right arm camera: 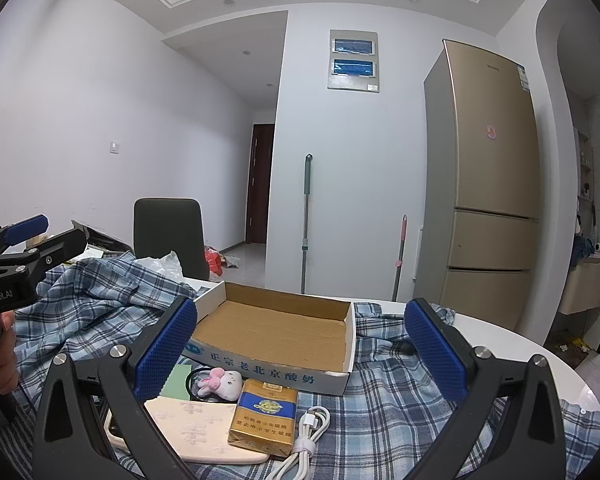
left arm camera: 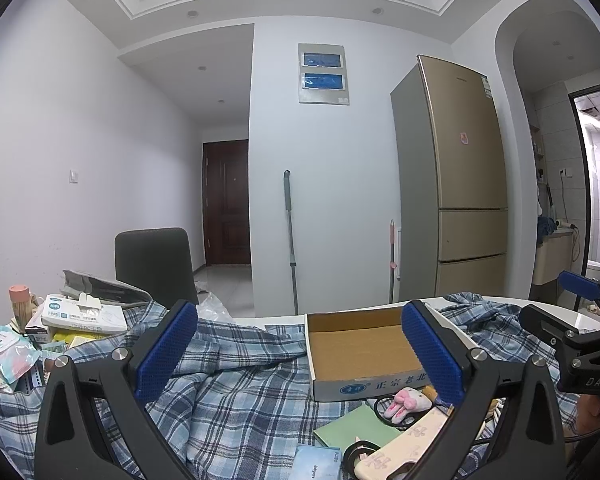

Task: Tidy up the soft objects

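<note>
The small pink-eared plush bunny (right arm camera: pixel 220 384) lies on the plaid shirt (right arm camera: pixel 384 396) just in front of the empty cardboard box (right arm camera: pixel 260 368), beside the gold cigarette pack (right arm camera: pixel 264 416). It sits below and between the right gripper's (right arm camera: pixel 300 352) spread fingers, nearer the left pad, untouched. The left gripper (left arm camera: pixel 298 354) is spread wide too, holding nothing, with the bunny (left arm camera: pixel 406 400) low beside its right pad.

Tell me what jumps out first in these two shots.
An empty cardboard box sits open on the blue plaid cloth that covers the table. Before it lie a small pink plush bunny, a gold cigarette pack and a coiled white cable. Both tongs stand open; a tall gold fridge rises behind.
</note>
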`<state>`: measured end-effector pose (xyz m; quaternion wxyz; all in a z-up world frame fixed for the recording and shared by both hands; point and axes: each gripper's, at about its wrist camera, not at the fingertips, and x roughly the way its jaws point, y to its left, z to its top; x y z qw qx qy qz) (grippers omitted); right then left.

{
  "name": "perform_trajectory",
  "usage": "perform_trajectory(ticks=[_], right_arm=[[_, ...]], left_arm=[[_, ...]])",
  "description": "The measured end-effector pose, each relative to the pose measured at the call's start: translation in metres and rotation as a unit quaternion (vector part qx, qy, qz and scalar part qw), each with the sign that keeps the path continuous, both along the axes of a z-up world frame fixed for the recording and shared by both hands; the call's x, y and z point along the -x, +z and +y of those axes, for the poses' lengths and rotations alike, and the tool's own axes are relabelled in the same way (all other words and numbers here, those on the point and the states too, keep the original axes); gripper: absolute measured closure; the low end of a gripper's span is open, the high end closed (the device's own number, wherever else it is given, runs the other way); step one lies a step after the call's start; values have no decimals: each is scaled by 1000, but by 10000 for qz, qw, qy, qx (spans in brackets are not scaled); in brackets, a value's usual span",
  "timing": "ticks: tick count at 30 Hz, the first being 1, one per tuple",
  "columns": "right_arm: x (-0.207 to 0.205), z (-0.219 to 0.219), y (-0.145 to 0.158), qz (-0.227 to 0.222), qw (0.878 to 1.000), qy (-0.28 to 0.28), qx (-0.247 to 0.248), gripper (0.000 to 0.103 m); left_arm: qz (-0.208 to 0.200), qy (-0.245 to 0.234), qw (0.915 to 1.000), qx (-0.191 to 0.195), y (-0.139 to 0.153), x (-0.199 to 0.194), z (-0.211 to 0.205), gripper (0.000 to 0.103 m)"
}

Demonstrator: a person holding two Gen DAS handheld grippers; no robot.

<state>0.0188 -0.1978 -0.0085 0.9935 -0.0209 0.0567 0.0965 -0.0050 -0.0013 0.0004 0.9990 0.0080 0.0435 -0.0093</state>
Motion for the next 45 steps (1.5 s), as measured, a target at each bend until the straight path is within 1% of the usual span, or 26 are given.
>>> perform_trajectory(ticks=[3,8,10,13,16,20,21,23,25,27,30,32,35,39,41,42,45], right_arm=[[-1,0,0,1,10000,-8,0,0],[-7,0,2,137,9999,-5,7,0],[-7,-5,10,180,9998,-47,-80,0],[-2,-14,31,392,9988,124,-283,0],[16,-22,56,436,9978,168,-462,0],[48,-27,81,679,9953,318,-615,0],[58,-26,85,749,9948,345,-601,0],[82,-21,92,745,9946,467,-554,0],[106,-16,93,717,9949,492,-520,0],[121,-13,87,831,9937,565,-490,0],[128,-13,70,1120,9914,479,-469,0],[123,-14,54,1460,9873,409,-474,0],[110,-14,30,1939,9795,351,-406,0],[91,-5,0,2338,9721,187,84,0],[78,-5,-13,2615,9649,177,168,3],[70,-6,-20,2794,9598,189,170,6],[48,-11,-38,3258,9452,65,211,12]], left_arm=[[0,-4,10000,-13,0,0,0,0],[-42,-34,10000,-9,3,0,1,0],[-90,-9,10000,-28,7,2,0,0],[-43,48,10000,-53,21,7,-1,0],[-57,-93,9999,100,39,23,1,0],[27,-85,10000,-31,62,46,-2,0],[103,-47,9999,-36,66,52,-3,0],[232,56,9997,42,72,65,0,0],[343,8,9993,173,75,79,4,0],[518,-71,9983,269,75,91,8,0],[847,-230,9955,359,72,100,9,0],[1035,-316,9931,444,66,102,10,0],[1353,-386,9892,401,51,99,6,0],[1703,-438,9841,244,26,91,-2,0],[1854,-460,9815,162,12,85,-5,0],[1966,-470,9793,143,5,80,-7,0],[2160,-481,9750,182,-11,68,-8,0]])
